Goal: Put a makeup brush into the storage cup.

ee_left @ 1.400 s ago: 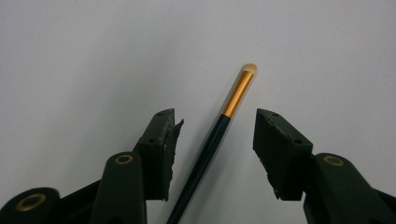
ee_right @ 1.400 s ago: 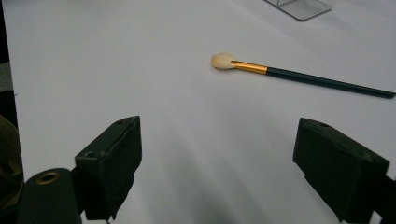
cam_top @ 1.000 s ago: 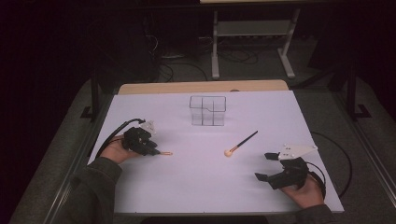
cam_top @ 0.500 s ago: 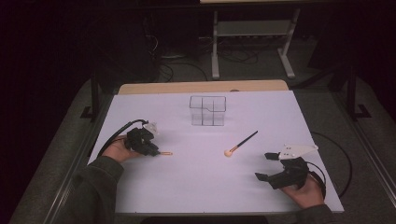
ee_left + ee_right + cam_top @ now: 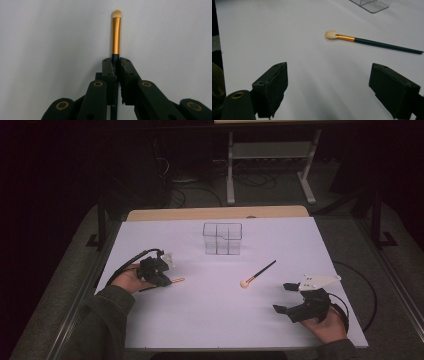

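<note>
We closed left gripper (image 5: 115,65) on small brush (image 5: 116,32) since earlier frame; right gripper (image 5: 327,92) stayed open, unmoved.

Overall light: the white table sheet (image 5: 200,320) is lit brightly from above; the room around it is left nearly black.
Shadows: soft, short shadows are cast beside the clear box (image 5: 222,239) and under the right gripper (image 5: 285,297).
Glare: a bright sheen is seen on the gold ferrule (image 5: 116,35).
Focus: near jaws in both gripper views are rendered slightly soft; the high view is grainy.
</note>
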